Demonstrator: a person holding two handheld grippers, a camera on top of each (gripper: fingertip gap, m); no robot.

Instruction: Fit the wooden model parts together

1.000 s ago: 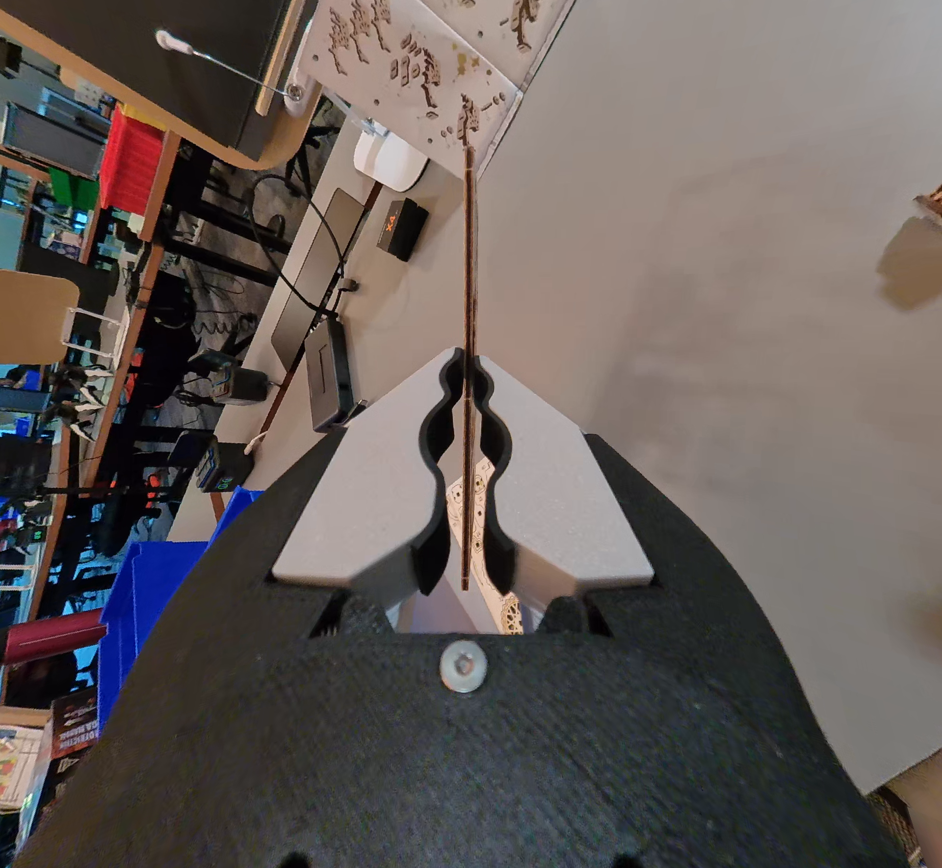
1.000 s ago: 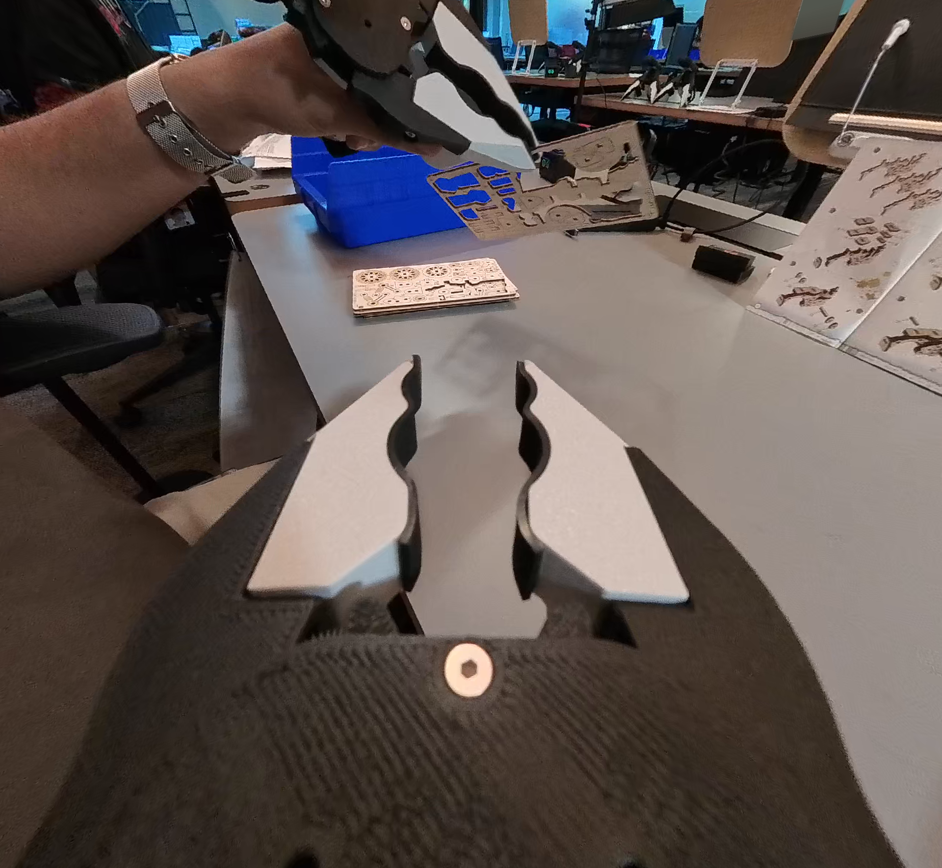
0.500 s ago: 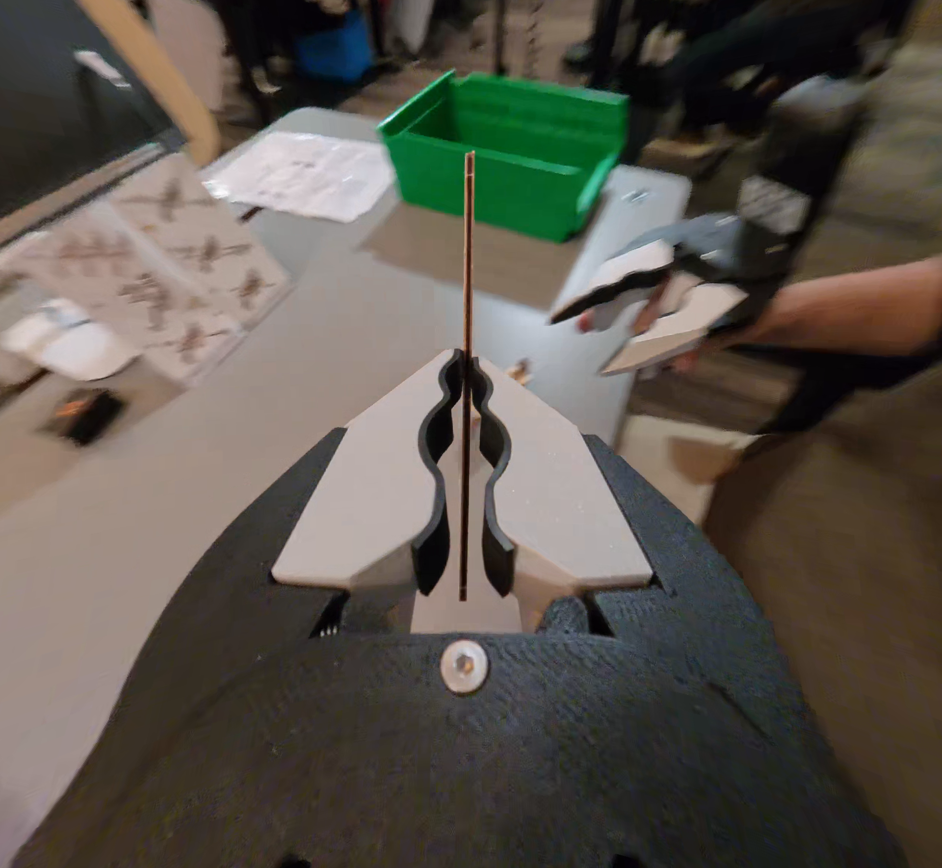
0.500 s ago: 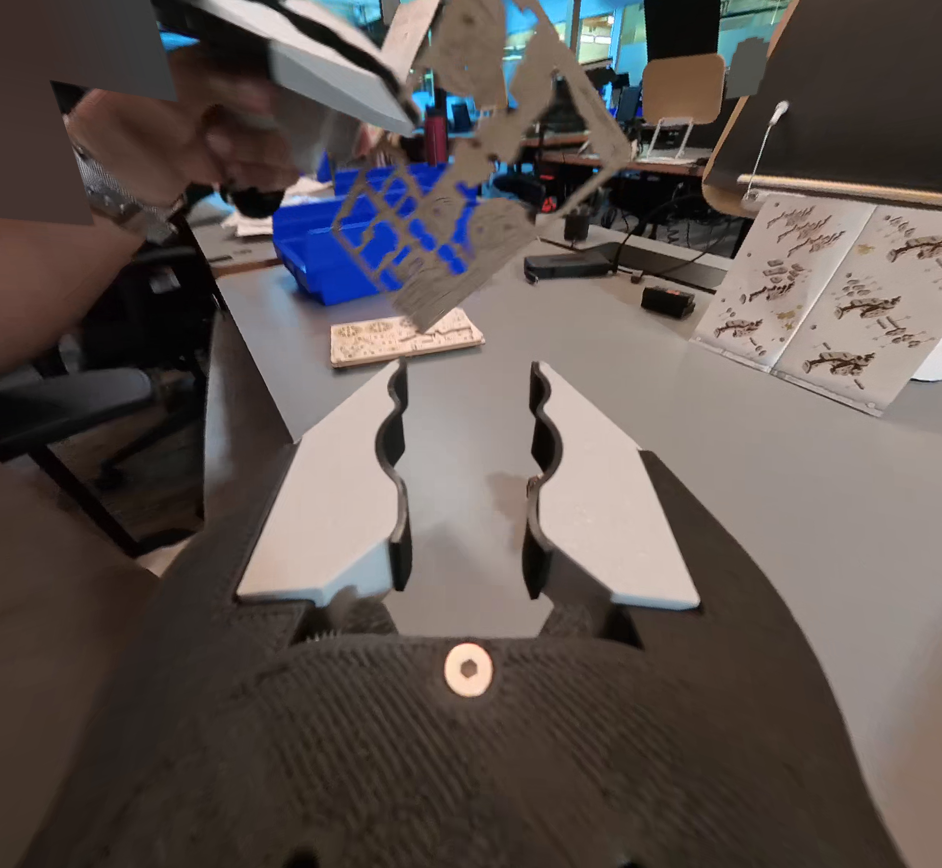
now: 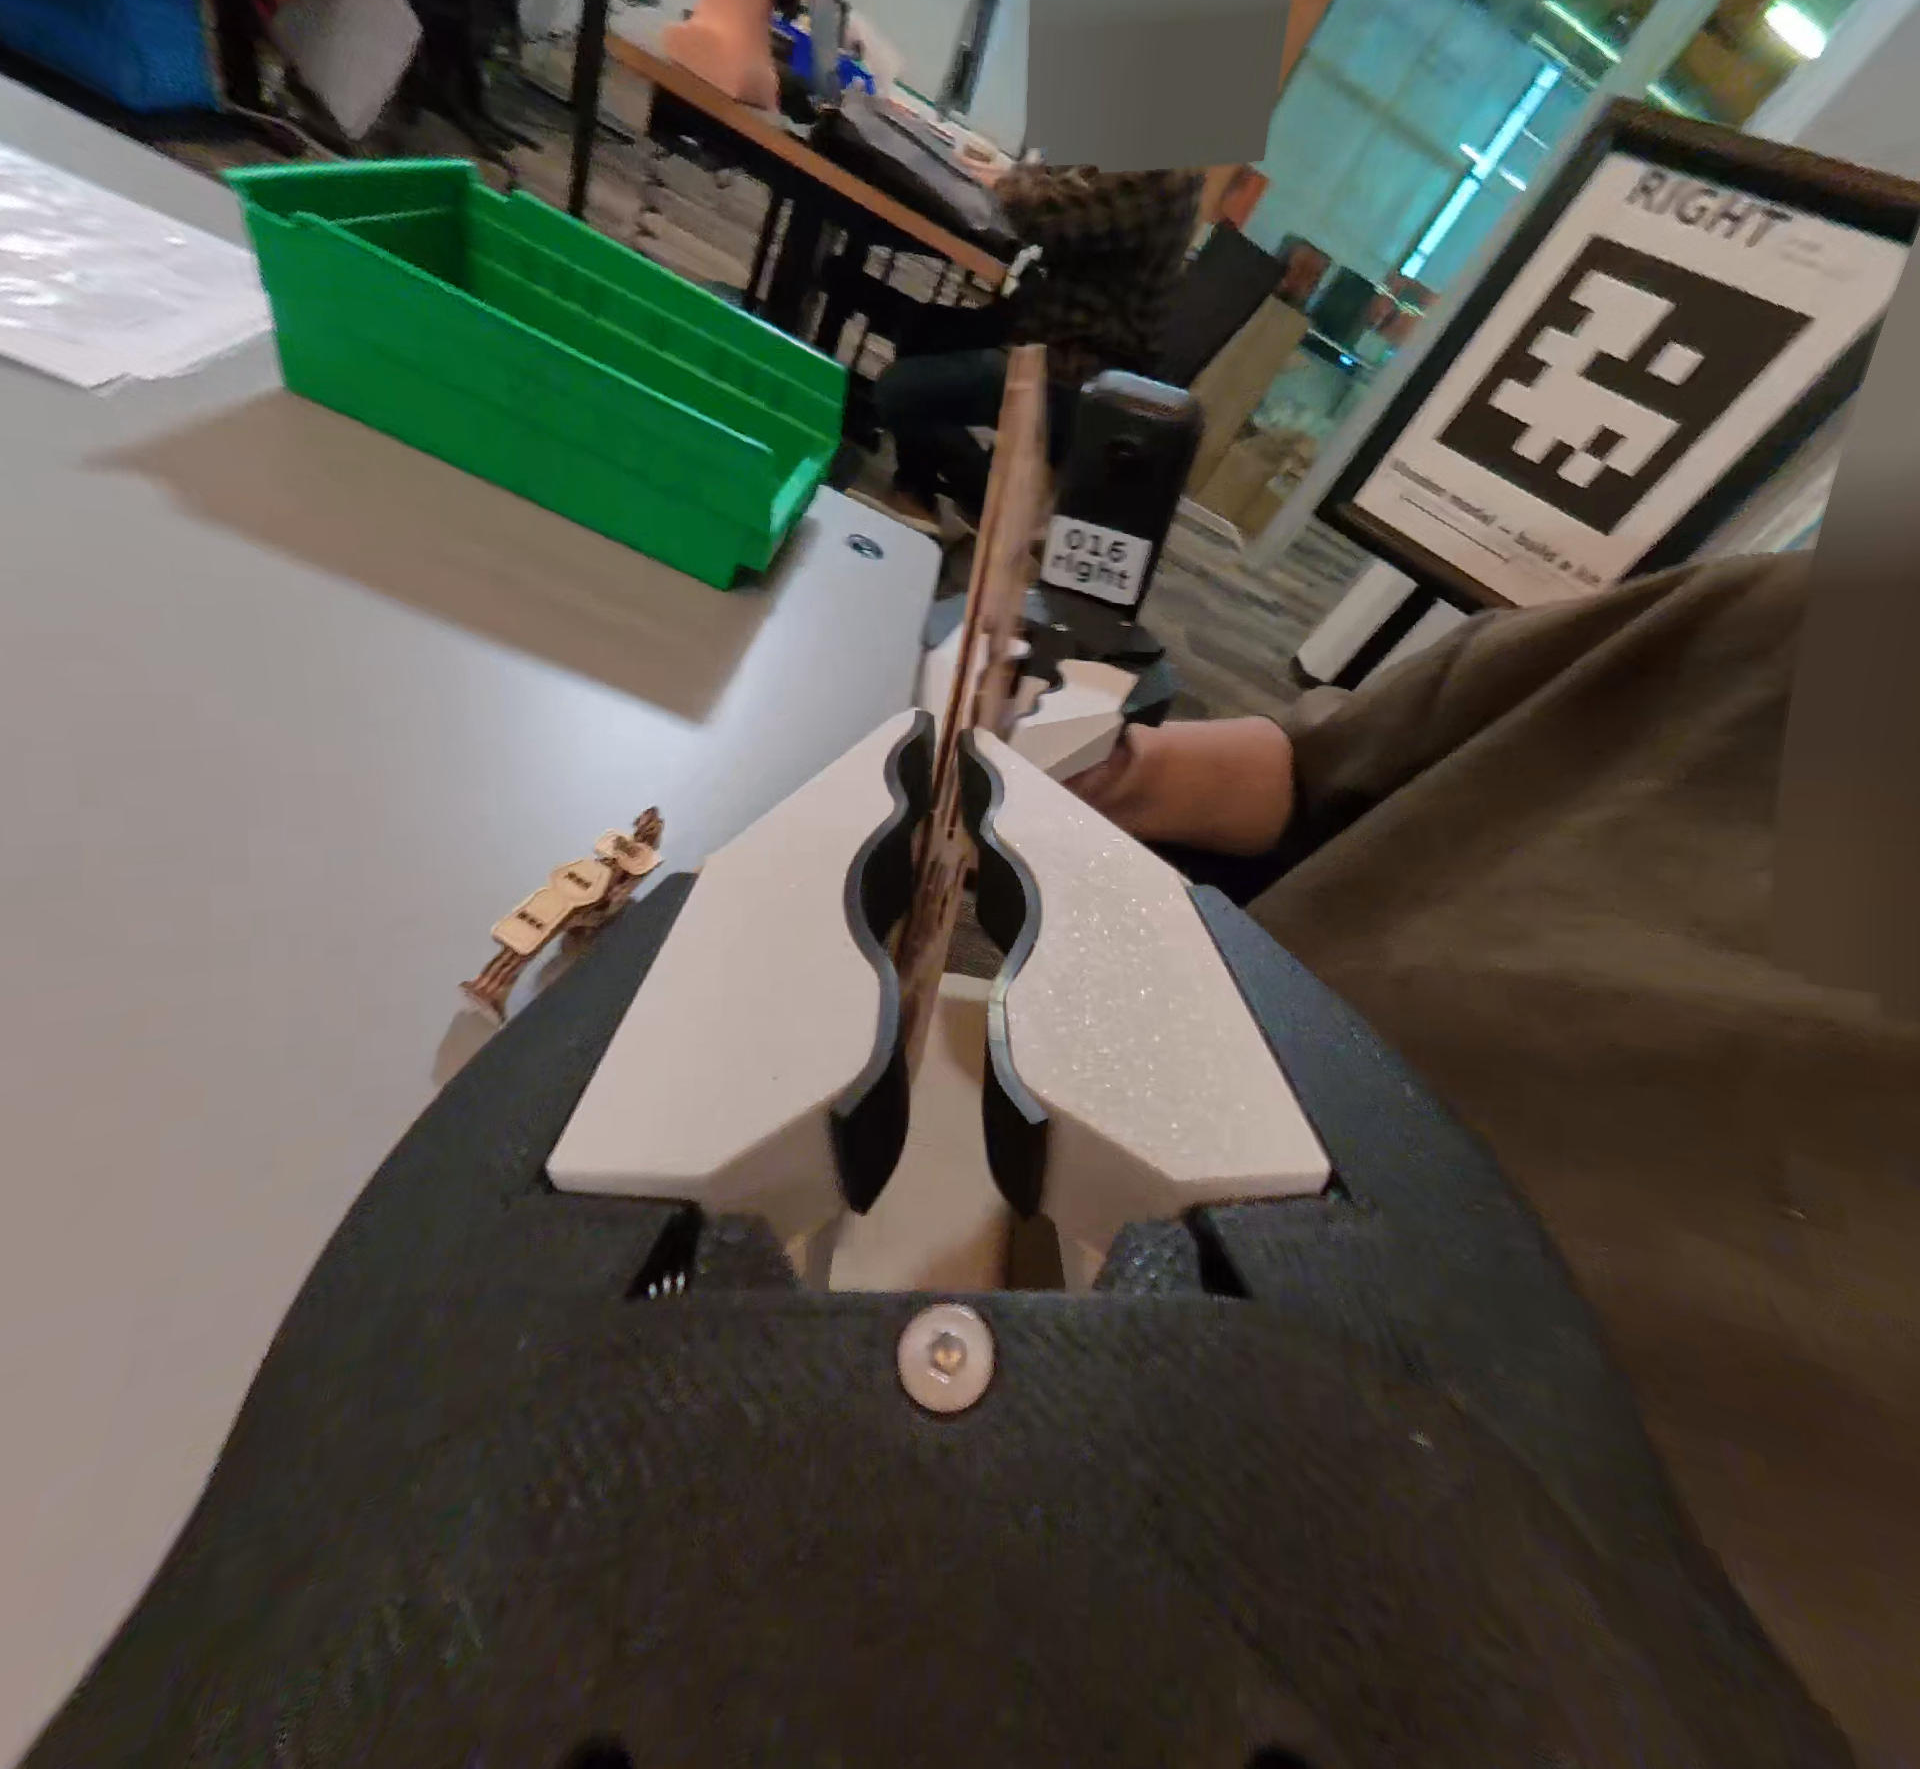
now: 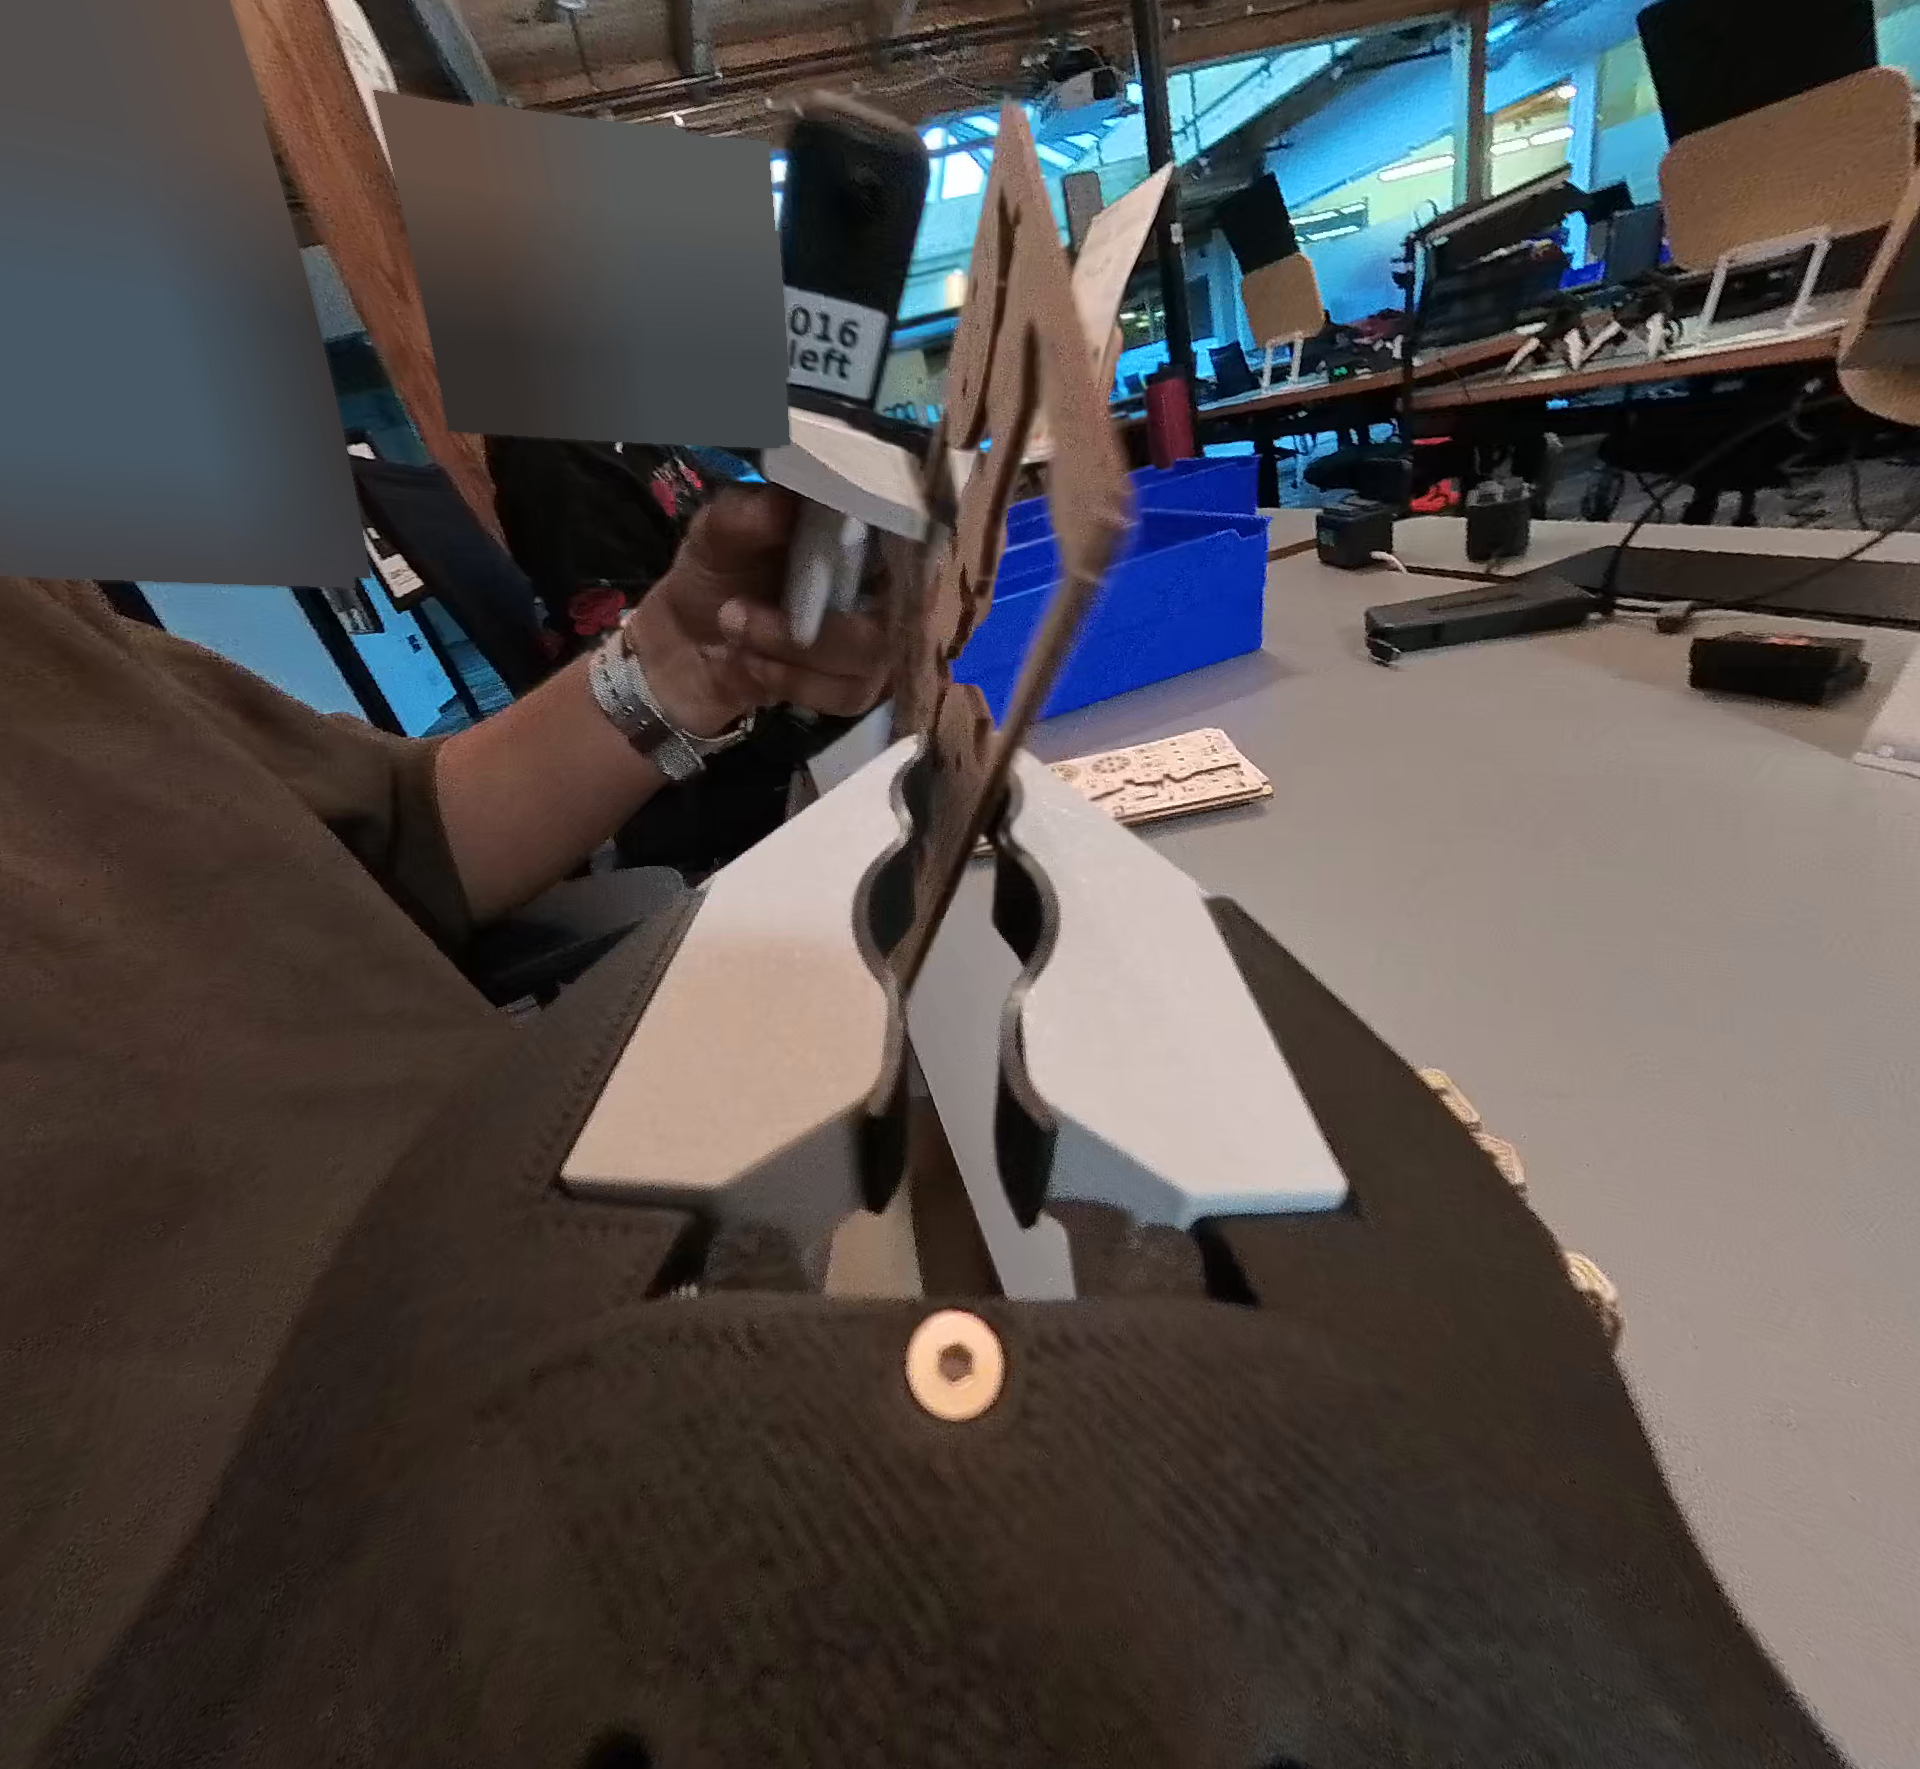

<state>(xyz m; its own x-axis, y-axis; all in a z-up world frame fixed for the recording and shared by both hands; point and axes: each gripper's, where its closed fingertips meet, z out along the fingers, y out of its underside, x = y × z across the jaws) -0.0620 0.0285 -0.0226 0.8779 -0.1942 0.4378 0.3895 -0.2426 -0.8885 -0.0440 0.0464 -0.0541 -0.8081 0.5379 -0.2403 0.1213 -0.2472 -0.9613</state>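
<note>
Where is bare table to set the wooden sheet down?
Bare grey table lies between the green bin and the small wooden model. In the right wrist view, table right of the stacked sheets is bare; cables and black boxes crowd the back.

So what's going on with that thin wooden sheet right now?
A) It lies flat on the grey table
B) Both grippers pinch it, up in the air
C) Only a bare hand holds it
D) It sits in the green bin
B: the wooden sheet stands on edge between the fingertips of the right gripper, while the left gripper clamps it higher up, clear of the table.
</note>
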